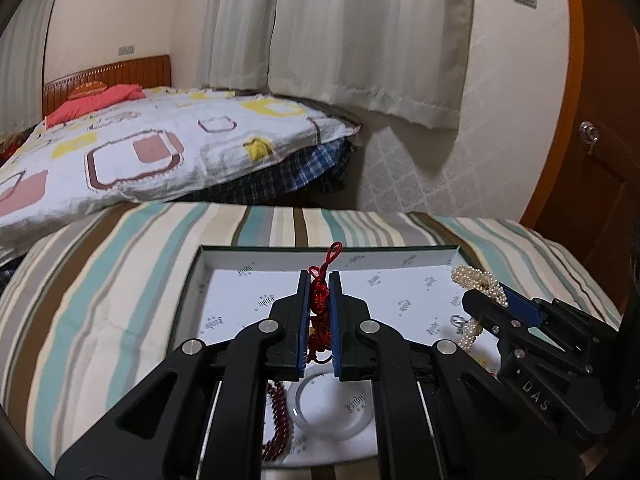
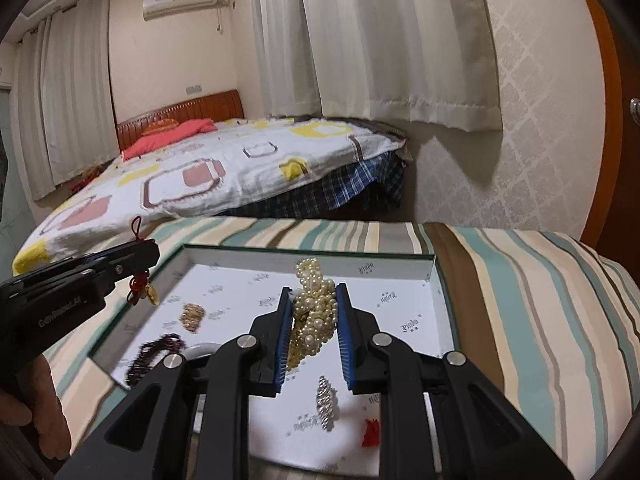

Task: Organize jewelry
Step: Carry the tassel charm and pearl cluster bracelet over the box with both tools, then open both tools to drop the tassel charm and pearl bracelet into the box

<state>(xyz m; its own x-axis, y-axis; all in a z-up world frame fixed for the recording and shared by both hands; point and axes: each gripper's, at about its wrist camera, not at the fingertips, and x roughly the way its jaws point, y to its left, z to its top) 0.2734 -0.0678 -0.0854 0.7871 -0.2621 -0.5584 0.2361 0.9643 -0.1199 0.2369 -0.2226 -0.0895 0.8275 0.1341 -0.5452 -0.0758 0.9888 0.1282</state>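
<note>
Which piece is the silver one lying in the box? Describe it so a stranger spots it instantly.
Start at the shallow white-lined box on the striped bedcover. Look at its near edge, just below the right hand-held gripper clamping the pearl-bead piece. There lies a narrow, sparkly silver rhinestone piece, the only silver item, beside a small red tassel.

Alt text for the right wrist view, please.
The right tongs are shut on a pearl piece above a shallow white box on a striped cloth. At left, the left tongs hold a red knotted charm.

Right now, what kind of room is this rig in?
Most likely a home bedroom: a bed with a patterned quilt and wooden headboard, long curtains, and a wall air conditioner.
</note>
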